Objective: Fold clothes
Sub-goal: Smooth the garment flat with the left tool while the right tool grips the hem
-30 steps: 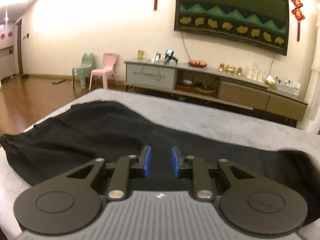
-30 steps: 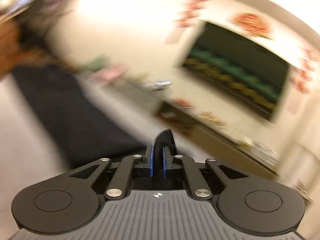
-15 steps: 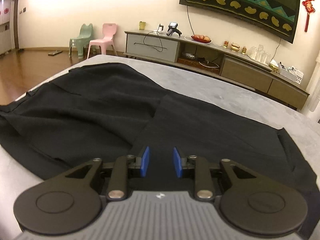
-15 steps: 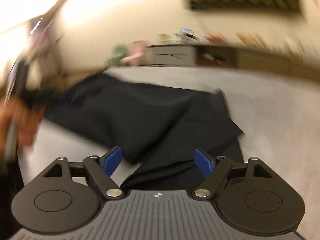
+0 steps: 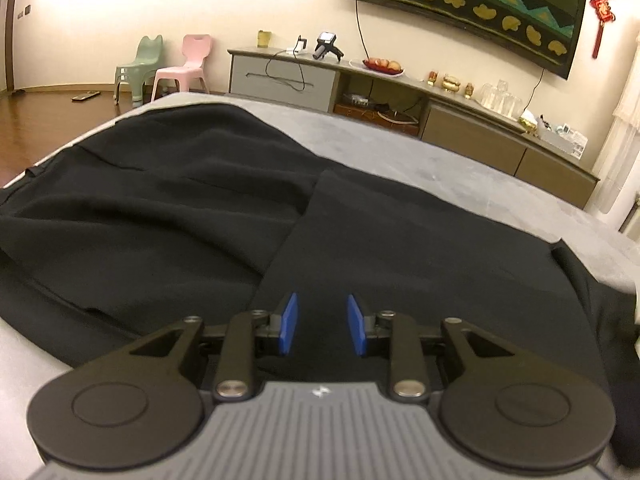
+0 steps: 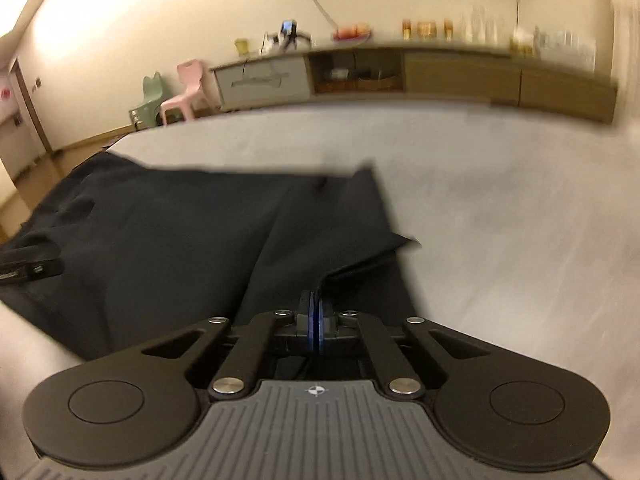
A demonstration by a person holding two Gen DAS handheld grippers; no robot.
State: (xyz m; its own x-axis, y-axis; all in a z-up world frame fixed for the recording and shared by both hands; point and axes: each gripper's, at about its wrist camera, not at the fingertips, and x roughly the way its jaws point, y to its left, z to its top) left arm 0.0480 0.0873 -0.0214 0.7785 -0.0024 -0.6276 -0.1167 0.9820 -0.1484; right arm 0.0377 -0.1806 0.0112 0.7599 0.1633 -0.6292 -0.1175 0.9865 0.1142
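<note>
A pair of black trousers (image 5: 200,208) lies spread on the grey surface (image 5: 400,156), one leg folded over the other. My left gripper (image 5: 322,324) is open, just above the near part of the cloth, holding nothing. In the right wrist view the trousers (image 6: 180,224) lie left of centre. My right gripper (image 6: 315,316) is shut on the near edge of a trouser leg, which lifts into a small ridge at the pads. The other gripper's edge (image 6: 28,266) shows at far left.
Bare grey surface (image 6: 500,208) stretches right of the trousers. Beyond it stand a long TV cabinet (image 5: 400,92) with glasses and fruit, a wall TV (image 5: 480,0), and green and pink child chairs (image 5: 172,68) on a wooden floor.
My right gripper went from shut to wide open and is now shut on the trouser leg's edge. My left gripper stayed open and tilted down over the cloth.
</note>
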